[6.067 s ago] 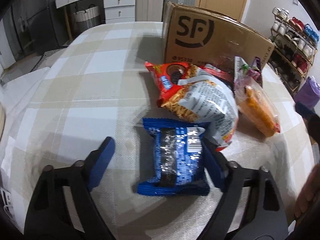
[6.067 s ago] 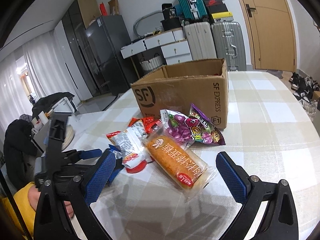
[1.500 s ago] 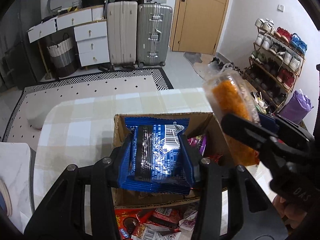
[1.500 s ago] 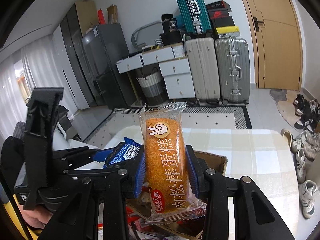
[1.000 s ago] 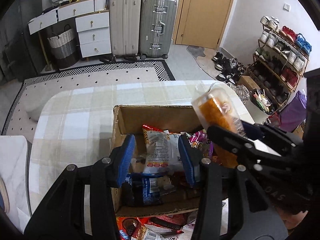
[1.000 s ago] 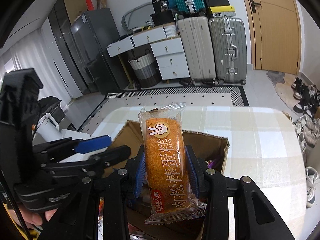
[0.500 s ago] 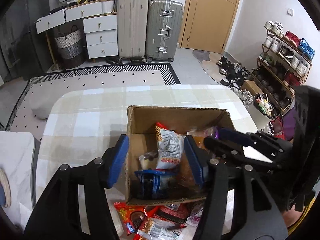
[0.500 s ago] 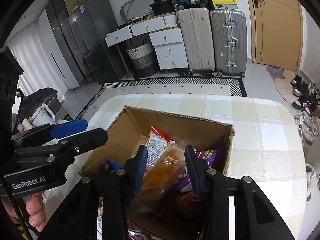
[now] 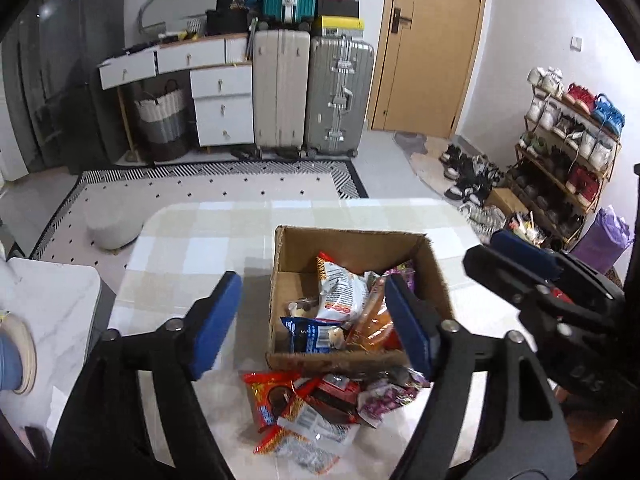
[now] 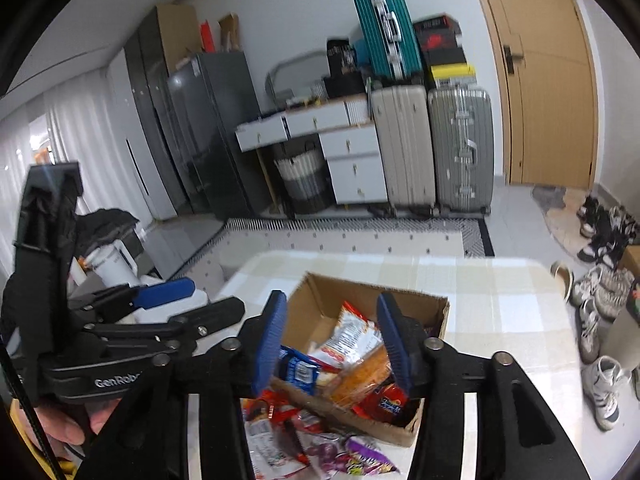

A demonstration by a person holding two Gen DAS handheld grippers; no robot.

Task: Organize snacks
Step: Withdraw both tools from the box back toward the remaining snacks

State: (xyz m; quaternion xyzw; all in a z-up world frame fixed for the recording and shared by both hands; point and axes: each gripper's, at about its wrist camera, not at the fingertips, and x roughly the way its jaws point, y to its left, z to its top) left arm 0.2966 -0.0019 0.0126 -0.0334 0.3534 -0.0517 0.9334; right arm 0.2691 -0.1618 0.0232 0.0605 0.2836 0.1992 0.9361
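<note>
above box [image 9: 436, 276]: both tools, left [image 9: 314, 322] and right [image 10: 332, 340], just opened, empty; cookie pack [image 9: 306, 332] and cake [image 9: 370, 322] dropped inside; more snacks [image 9: 316, 404] wait on tabletop [image 9: 188, 256].

1. Cardboard box [image 9: 436, 276]: floor hidden under packets; near wall blocked in the right wrist view by blue pads.
2. Loose snack pile [image 10: 320, 452]: cut by frame bottom, labels blurred.
3. Hand [image 10: 64, 424] on the left gripper: mostly off-frame.
</note>
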